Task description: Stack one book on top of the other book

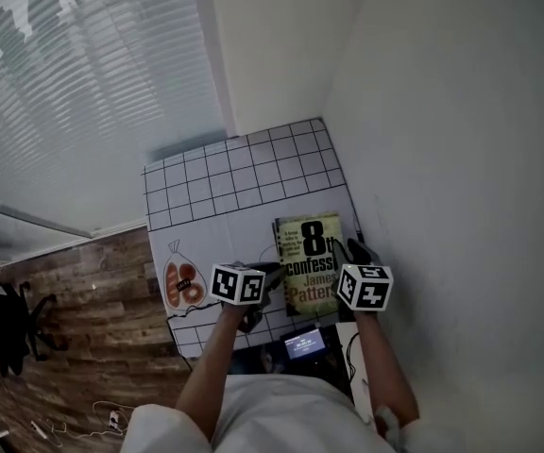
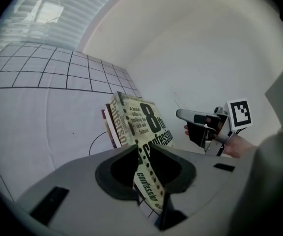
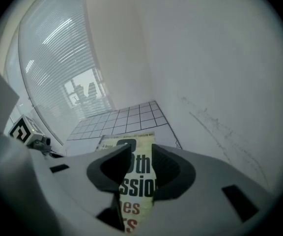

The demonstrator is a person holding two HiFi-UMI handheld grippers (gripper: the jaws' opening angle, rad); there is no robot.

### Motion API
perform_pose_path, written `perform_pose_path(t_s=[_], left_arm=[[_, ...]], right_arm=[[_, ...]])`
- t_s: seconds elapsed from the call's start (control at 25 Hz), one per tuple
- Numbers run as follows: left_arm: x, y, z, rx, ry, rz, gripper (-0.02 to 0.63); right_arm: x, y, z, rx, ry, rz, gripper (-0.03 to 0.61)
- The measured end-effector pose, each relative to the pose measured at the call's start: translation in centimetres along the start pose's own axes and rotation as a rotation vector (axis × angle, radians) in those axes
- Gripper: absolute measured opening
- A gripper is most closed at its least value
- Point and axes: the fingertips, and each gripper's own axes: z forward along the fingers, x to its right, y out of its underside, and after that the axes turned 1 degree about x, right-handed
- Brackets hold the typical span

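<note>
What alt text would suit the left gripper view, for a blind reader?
The left claw grips a yellow-green paperback by its spine, tilted over a red-edged second book on a white mat. The right claw is at its right.

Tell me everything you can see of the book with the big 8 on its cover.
The yellow-green book is, as it looks, a paperback: a large black "8th", "confession" and the author's name in red on its cover. It is closed, cover up, above the white gridded mat, its near end seemingly raised. The left gripper and the right gripper each clamp it close to a near corner. A darker book shows beneath its left edge.
</note>
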Motion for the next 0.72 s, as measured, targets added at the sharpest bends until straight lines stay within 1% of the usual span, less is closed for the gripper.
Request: perform_pose_path(t_s=[0.08, 0.24, 0.36, 0.52, 0.64, 0.72], left_arm=[[0.2, -0.4, -0.6, 0.018, -0.006, 0.019, 0.080], [0.3, -1.3, -2.6, 0.069, -0.054, 0.087, 0.073], [0.5, -2.1, -4.2, 0.115, -0.087, 0.147, 0.037], [1.4, -3.2, -6.7, 0.170, -0.122, 0.218, 0.015], [2.6, -4.5, -8.6, 0.240, -0.144, 0.271, 0.009], [3.7, -5.5, -9.8, 0.298, -0.163, 0.321, 0.009]], right_arm=[[-0.3, 0.1, -0.6, 0.017, 0.005, 0.004, 0.122], [-1.6, 0.1, -2.0, 0.056, -0.012, -0.026, 0.013], [-2.6, -0.2, -3.2, 0.107, -0.035, -0.069, 0.008], [-4.2, -1.6, -5.3, 0.203, -0.070, -0.067, 0.008], [-5.1, -2.9, -6.8, 0.264, -0.092, -0.063, 0.008], [-5.6, -3.4, -7.7, 0.296, -0.106, -0.072, 0.008]])
